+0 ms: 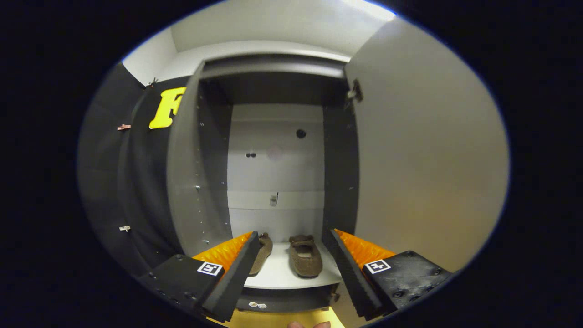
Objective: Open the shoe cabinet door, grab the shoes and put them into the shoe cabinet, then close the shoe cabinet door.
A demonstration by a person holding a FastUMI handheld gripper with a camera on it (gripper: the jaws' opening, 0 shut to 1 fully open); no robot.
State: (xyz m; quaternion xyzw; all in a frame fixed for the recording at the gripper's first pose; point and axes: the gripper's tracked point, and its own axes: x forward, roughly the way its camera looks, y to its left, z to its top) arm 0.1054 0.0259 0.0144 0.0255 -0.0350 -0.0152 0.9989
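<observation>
- Cabinet (182, 182): its left side panel stands just left of the opening, with the booth wall beyond it.
- Shoes: the left shoe (263, 253) sits on the bottom shelf (278, 275), partly hidden behind the left finger; the right shoe (305, 256) lies near it, beyond the fingers.
- Hand-held gripper (291, 269): fingers spread wide apart, holding nothing, facing into the cabinet.
- Door (423, 159): swung open at the right, hinged at the top corner.
- Judgement: both shoes look stowed, so closing remains. The door could rebound or stay ajar if pushed near the hinge, and a finger could catch on its edge.
</observation>
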